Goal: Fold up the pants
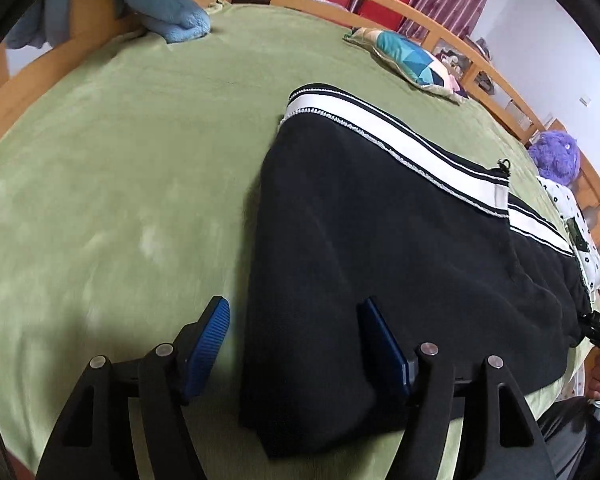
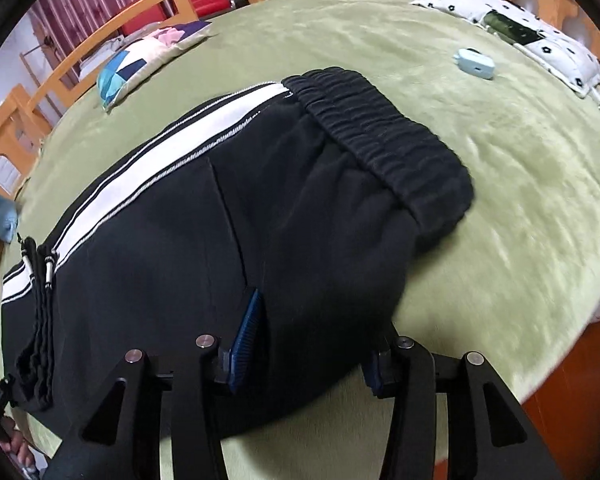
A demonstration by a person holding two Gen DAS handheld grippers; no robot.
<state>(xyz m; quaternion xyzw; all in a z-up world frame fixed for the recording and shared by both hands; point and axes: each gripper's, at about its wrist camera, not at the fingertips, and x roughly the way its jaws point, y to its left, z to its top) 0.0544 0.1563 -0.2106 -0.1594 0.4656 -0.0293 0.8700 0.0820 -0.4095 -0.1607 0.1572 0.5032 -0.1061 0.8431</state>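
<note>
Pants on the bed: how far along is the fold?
Done: the black pants lie doubled, legs stacked, on the green blanket. In hand: nothing gripped; left gripper and right gripper are open over the near edge. Left: folding lengthwise toward the waistband.
</note>
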